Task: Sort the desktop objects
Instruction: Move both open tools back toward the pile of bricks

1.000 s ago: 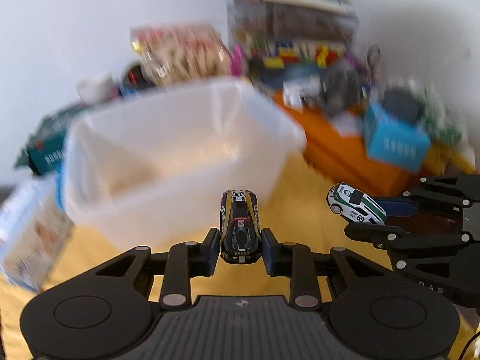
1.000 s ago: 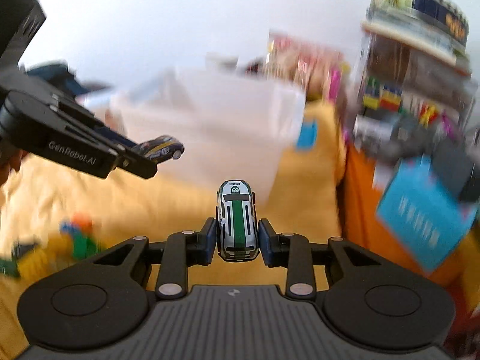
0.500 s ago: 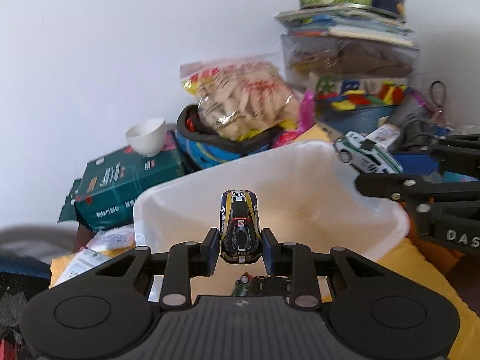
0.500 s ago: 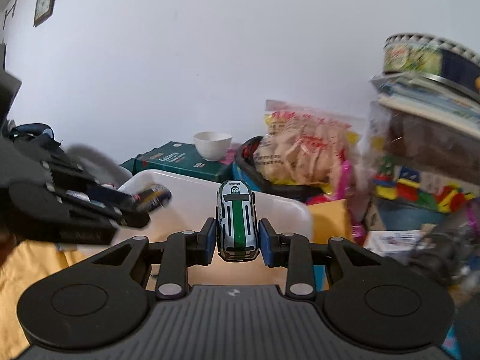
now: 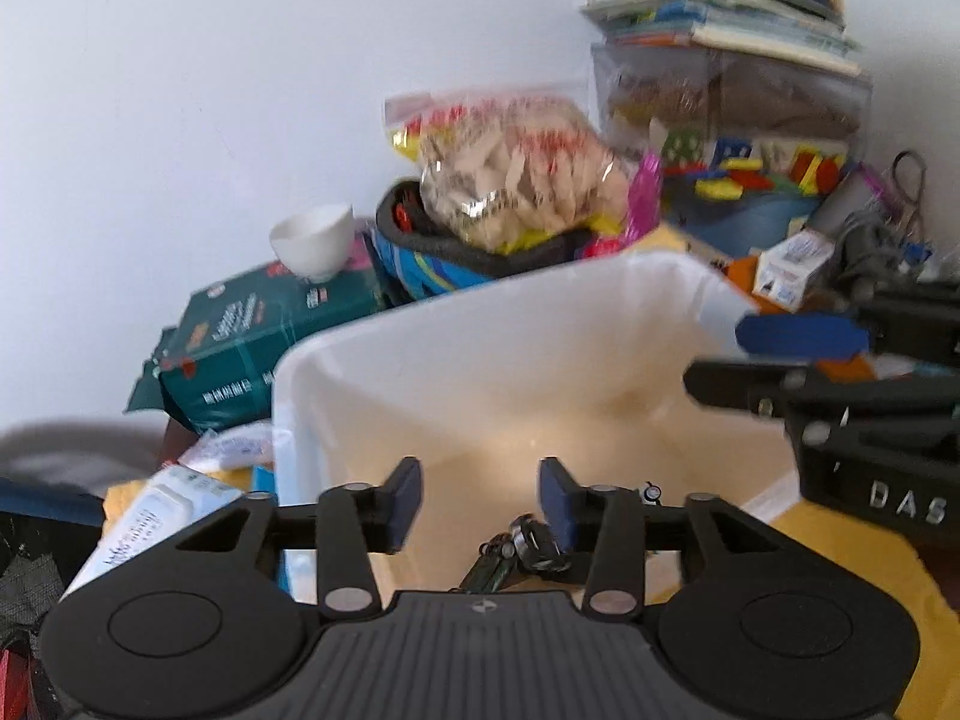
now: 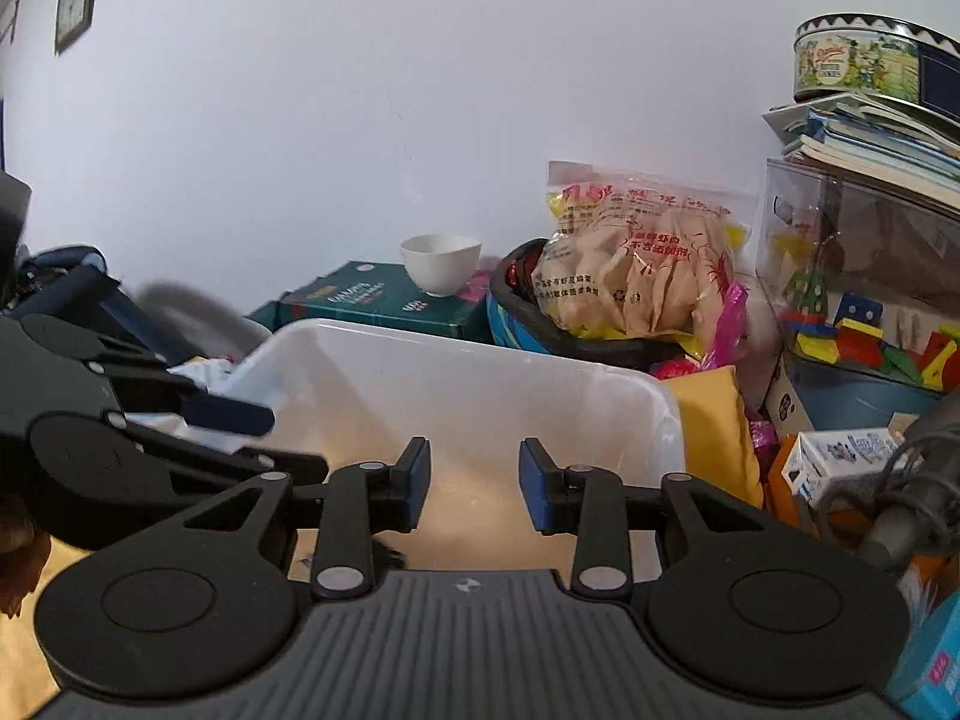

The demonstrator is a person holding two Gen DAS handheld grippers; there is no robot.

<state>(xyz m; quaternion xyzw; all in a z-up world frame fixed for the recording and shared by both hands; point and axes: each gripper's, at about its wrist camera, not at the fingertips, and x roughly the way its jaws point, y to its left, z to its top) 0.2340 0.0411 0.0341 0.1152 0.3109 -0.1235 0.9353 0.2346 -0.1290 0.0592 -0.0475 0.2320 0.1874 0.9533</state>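
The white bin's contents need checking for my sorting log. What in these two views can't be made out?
- Left wrist view: the dark toys low in the white bin are half hidden by the left gripper; their number and kind are unclear.
- Right wrist view: the right gripper body covers the bin's near floor; only a dark scrap shows.
- Left wrist view: blur hides the snack bag print.

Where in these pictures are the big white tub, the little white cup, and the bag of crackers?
white tub [image 6: 480, 354]: right wrist view, on its far rim.
white cup [image 6: 441, 264]: right wrist view, on its outer side.
bag of crackers [image 6: 642, 276]: right wrist view, on the bag's clear front.
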